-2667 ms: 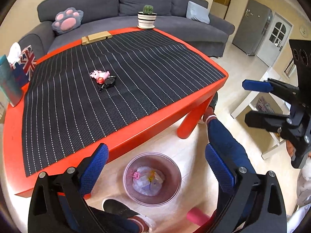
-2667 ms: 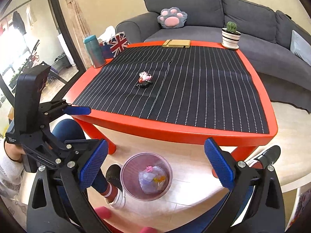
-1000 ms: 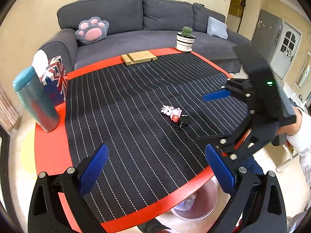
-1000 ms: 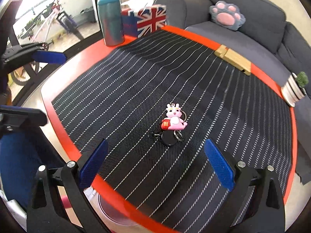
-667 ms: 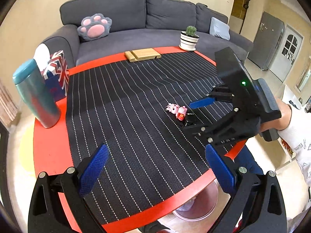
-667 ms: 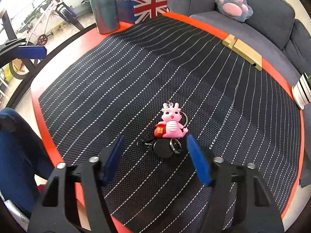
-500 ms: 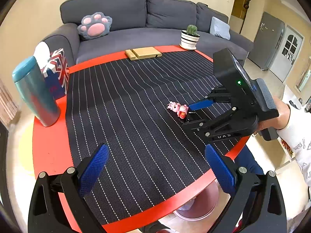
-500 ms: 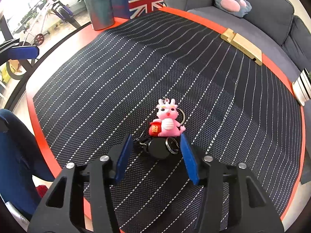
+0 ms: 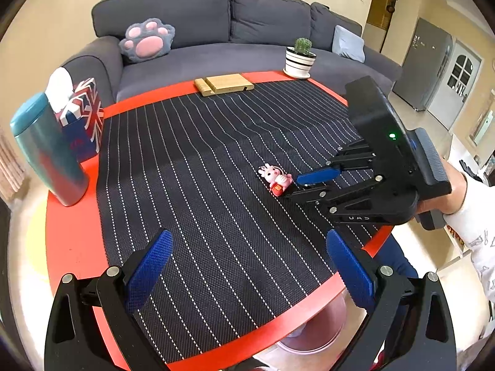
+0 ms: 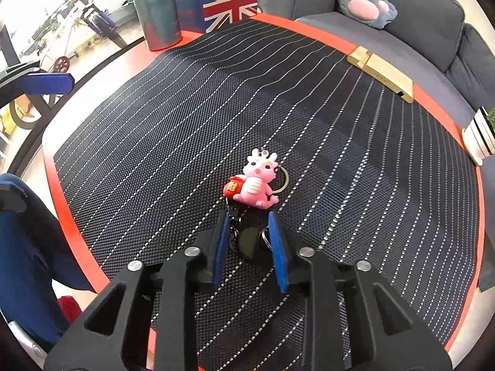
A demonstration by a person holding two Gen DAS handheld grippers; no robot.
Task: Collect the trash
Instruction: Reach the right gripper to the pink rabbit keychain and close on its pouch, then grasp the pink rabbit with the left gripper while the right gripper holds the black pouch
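A pink dragon keychain with a red bag, a metal ring and a black round fob lies on the black striped mat of the red table. My right gripper is low over the mat, its blue fingers closed in around the black fob. In the left wrist view the right gripper touches the keychain from the right. My left gripper is open and empty above the table's near edge. The pink trash bin shows below that edge.
A teal tumbler and a Union Jack tissue box stand at the left edge. A wooden stand and a potted cactus sit at the far edge. A grey sofa lies behind.
My right gripper has moved down to the keychain and narrowed its fingers around the black fob. Both grippers rose earlier from over the bin to the table. The left gripper stays open.
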